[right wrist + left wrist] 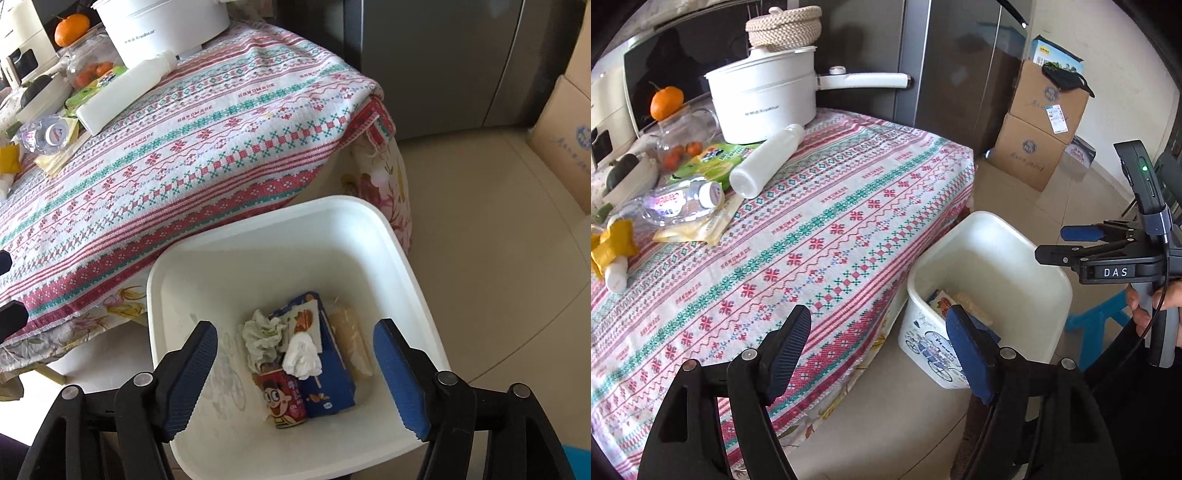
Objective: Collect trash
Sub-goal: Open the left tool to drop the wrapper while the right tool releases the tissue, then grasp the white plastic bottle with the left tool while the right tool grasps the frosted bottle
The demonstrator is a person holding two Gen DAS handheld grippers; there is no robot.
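Trash bin of white plastic on floor by tablecloth's near corner, holding can, carton, tissue; right gripper above it, jaws apart, empty; left gripper likewise; likely next: white plastic bottle near far edge.

Right claw gapes empty above bin; trash inside.

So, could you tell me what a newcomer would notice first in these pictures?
Probably the white bin on the floor beside the table, with a red can, a blue carton and crumpled tissue inside, under the open right gripper. Next, the patterned tablecloth, with a white bottle lying on it.
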